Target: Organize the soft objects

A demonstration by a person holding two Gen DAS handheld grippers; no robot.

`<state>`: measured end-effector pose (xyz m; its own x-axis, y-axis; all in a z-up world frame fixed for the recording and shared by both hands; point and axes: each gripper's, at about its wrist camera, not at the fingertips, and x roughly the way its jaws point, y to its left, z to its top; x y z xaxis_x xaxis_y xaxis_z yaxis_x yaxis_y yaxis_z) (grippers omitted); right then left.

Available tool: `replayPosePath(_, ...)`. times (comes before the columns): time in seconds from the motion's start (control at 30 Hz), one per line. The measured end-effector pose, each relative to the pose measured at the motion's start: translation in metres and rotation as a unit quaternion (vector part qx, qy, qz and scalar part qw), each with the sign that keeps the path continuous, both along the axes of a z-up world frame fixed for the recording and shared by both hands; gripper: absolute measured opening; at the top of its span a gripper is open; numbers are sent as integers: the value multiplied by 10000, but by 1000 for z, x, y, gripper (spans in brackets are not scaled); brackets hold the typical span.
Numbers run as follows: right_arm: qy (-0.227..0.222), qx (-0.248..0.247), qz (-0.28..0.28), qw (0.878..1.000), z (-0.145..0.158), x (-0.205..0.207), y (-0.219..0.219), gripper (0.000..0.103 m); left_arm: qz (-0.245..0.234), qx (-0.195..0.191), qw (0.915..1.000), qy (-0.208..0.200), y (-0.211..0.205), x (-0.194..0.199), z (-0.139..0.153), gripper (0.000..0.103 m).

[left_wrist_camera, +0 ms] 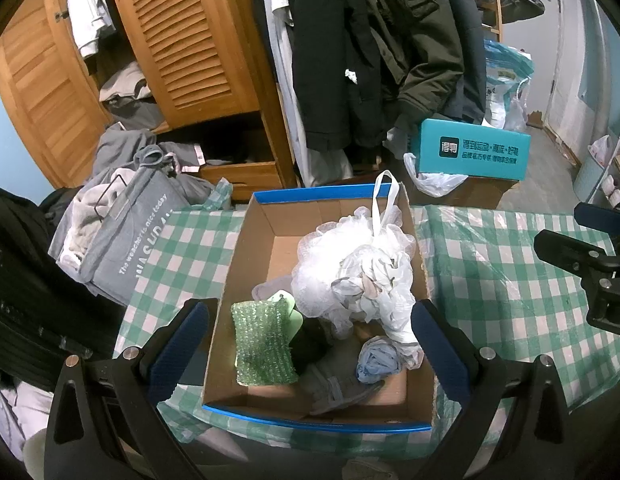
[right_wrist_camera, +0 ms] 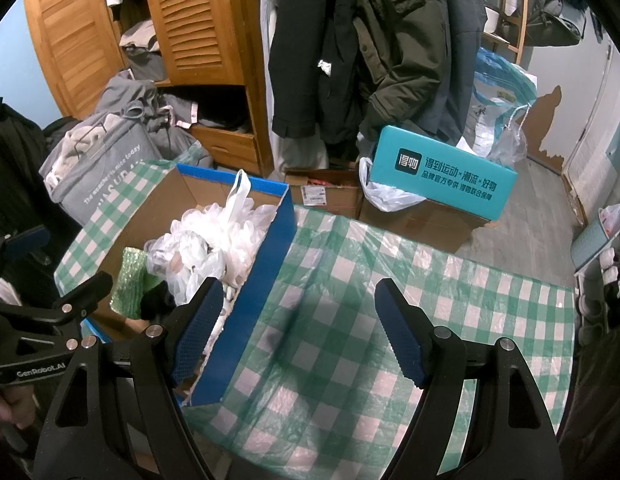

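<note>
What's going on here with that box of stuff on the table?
A person holds a two-finger tool in each hand over a checked tablecloth. The cardboard box already holds soft things: a white bath pouf, a green sponge, crumpled plastic bags. The left tool hovers open above the box; the right tool is open and empty beside it.

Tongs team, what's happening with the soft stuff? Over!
Left tongs open over the blue-rimmed cardboard box. Right tongs open, empty, over green checked tablecloth. White mesh bath pouf and green sponge boxed. Nothing blocking.
</note>
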<state>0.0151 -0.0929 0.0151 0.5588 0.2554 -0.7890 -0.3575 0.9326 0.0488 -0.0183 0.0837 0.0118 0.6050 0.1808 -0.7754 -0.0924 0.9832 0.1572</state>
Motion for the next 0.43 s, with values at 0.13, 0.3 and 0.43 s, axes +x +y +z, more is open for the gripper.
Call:
replayPosePath(0.13, -3, 7, -2, 10000, 0, 0, 0, 77, 7, 6, 10000, 4, 1, -1, 0, 102)
replayPosePath(0.3, 0, 5, 5, 10000, 0, 0, 0, 77, -8, 11, 10000, -1, 1, 0, 0, 102)
replayPosePath(0.43, -3, 8, 5, 10000, 0, 0, 0, 77, -10, 12, 10000, 10, 1, 0, 0, 102)
